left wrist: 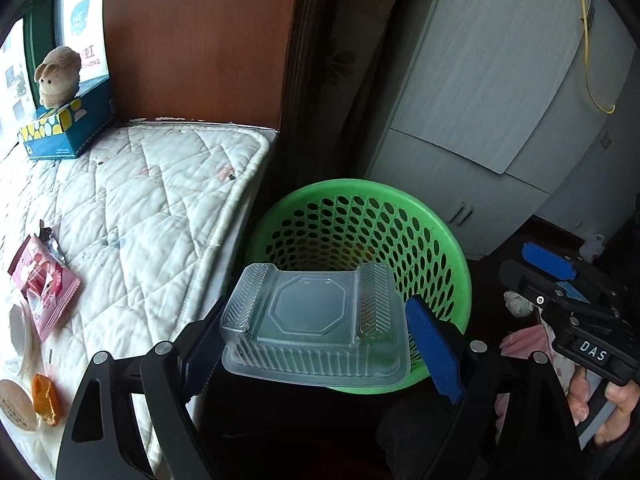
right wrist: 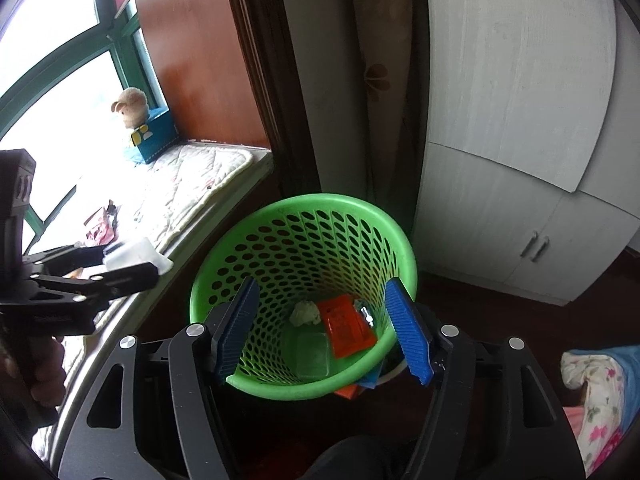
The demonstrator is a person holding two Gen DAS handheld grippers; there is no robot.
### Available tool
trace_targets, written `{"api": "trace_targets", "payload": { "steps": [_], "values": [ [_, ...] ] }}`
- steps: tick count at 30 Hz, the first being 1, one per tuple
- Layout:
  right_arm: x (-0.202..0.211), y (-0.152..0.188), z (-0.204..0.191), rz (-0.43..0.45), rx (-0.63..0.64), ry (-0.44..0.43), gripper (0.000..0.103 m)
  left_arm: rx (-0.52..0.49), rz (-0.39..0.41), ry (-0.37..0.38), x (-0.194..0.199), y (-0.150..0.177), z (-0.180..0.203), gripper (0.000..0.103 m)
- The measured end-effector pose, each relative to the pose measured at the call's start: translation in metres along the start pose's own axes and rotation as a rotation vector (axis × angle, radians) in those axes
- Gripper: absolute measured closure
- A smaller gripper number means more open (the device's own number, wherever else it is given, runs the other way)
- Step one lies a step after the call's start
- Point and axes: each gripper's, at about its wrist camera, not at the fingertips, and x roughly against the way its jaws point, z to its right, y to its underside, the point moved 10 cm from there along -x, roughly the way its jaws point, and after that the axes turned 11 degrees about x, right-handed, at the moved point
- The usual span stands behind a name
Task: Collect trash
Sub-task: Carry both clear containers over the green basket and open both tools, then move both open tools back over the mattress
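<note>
My left gripper [left wrist: 316,312] is shut on a clear plastic container [left wrist: 316,320], held upside down just above the near rim of the green mesh basket [left wrist: 452,240]. In the right wrist view that left gripper [right wrist: 134,262] shows at the left with the container [right wrist: 138,252] between its blue pads. My right gripper [right wrist: 323,282] hangs open over the green basket [right wrist: 404,248] with nothing between its fingers. Inside the basket lie an orange wrapper [right wrist: 346,326], a crumpled tissue [right wrist: 305,313] and a clear lid [right wrist: 312,354]. A pink wrapper [left wrist: 44,292] and an orange peel [left wrist: 46,398] lie on the quilted mattress [left wrist: 152,200].
A tissue box [left wrist: 68,128] with a plush toy [left wrist: 58,74] sits at the mattress's far end by the window. White cupboard doors [left wrist: 480,100] stand behind the basket. A hand [left wrist: 600,404] holds the right gripper [left wrist: 532,276]. Floral bedding [right wrist: 600,400] lies at the right.
</note>
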Motion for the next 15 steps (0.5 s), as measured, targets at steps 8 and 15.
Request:
{"api": "trace_targets", "payload": {
  "steps": [8, 15],
  "values": [
    [0.009, 0.0, 0.004, 0.012, -0.013, -0.004, 0.037, 0.0, -0.016, 0.027, -0.013, 0.001, 0.02, 0.013],
    [0.011, 0.002, -0.001, 0.01, -0.025, -0.024, 0.037, -0.024, 0.008, -0.017, -0.003, 0.004, 0.009, 0.013]
  ]
}}
